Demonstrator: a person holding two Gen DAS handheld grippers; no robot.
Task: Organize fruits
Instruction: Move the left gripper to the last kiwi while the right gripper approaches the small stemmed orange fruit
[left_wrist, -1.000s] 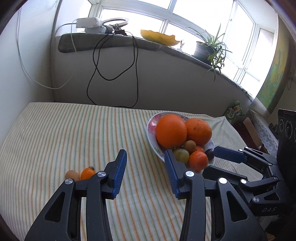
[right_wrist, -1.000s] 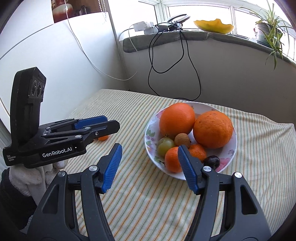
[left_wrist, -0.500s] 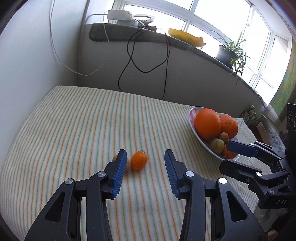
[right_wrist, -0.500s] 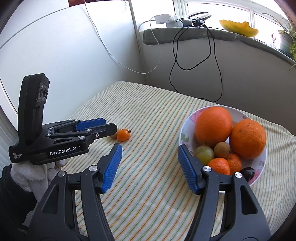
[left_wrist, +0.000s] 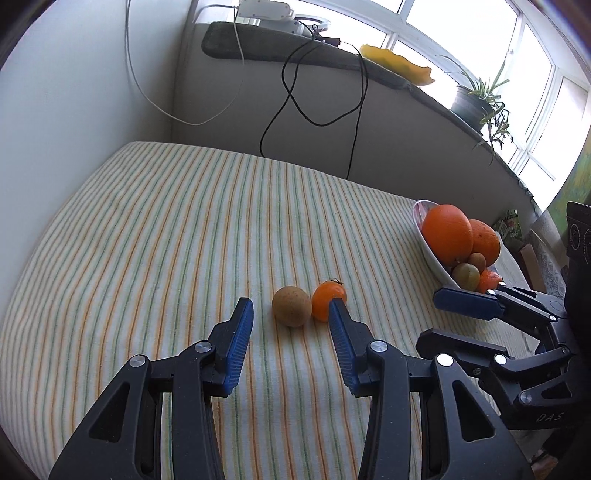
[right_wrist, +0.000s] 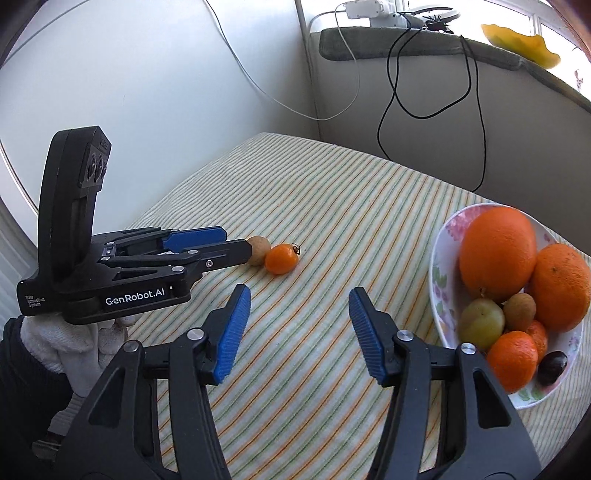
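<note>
The left gripper (left_wrist: 290, 310) is held partly open above the striped tablecloth (left_wrist: 147, 240), and nothing is gripped between its blue pads. A small brown fruit (left_wrist: 291, 306) (possibly a longan) lies just ahead of the gap between the fingertips, touching a small orange fruit (left_wrist: 327, 304) with a stem at its right side. The right fingertip overlaps the orange fruit in the left wrist view; whether it actually touches cannot be told.

The right gripper (right_wrist: 299, 299) is also seen open and empty, its jaws having just been closing; only bare cloth is framed between them. The two loose fruits lie beyond it, to the left. The flowered bowl (right_wrist: 437, 266), heaped with two large oranges (right_wrist: 498, 251), is set to its right, near the right finger.
</note>
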